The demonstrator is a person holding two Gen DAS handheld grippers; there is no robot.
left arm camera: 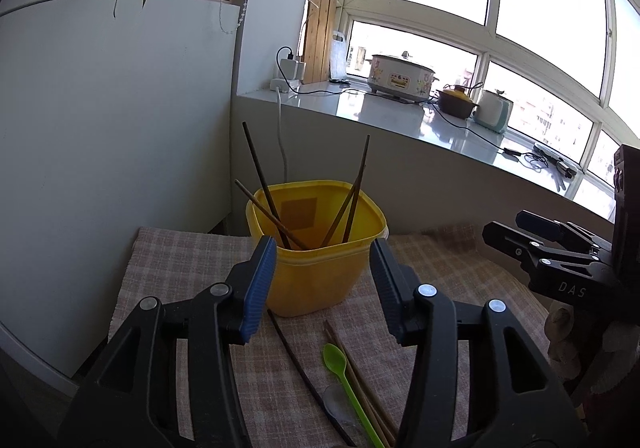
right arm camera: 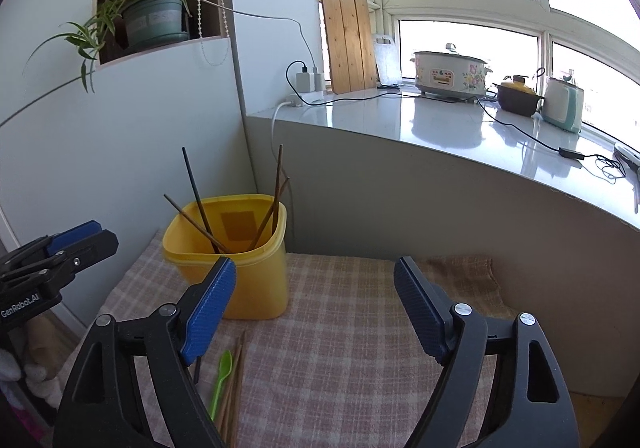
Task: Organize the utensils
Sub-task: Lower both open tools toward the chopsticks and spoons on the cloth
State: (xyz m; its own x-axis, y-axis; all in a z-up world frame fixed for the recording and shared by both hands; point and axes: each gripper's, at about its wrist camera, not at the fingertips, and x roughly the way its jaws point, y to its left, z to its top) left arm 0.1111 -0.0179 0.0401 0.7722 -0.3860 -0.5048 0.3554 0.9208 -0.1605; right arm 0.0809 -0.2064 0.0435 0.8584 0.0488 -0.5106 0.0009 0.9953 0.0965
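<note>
A yellow plastic tub (left arm camera: 320,280) (right arm camera: 240,280) stands on a checked cloth (left arm camera: 180,260) (right arm camera: 352,328) and holds several dark chopsticks (left arm camera: 264,184) (right arm camera: 198,192) leaning on its walls. On the cloth in front of it lie a green spoon (left arm camera: 344,376) (right arm camera: 222,380), a clear spoon (left arm camera: 336,404), a dark chopstick (left arm camera: 300,368) and light wooden chopsticks (left arm camera: 360,380) (right arm camera: 236,380). My left gripper (left arm camera: 322,248) is open and empty, just above the tub's near rim. My right gripper (right arm camera: 314,268) is open and empty, right of the tub; it also shows in the left wrist view (left arm camera: 520,228).
A white cabinet wall (left arm camera: 120,128) stands left of the cloth. Behind is a grey sill (right arm camera: 440,128) with a cooker (right arm camera: 448,76), a brown pot (right arm camera: 518,98), a small appliance (right arm camera: 564,108) and cables. A potted plant (right arm camera: 152,20) sits in a niche above.
</note>
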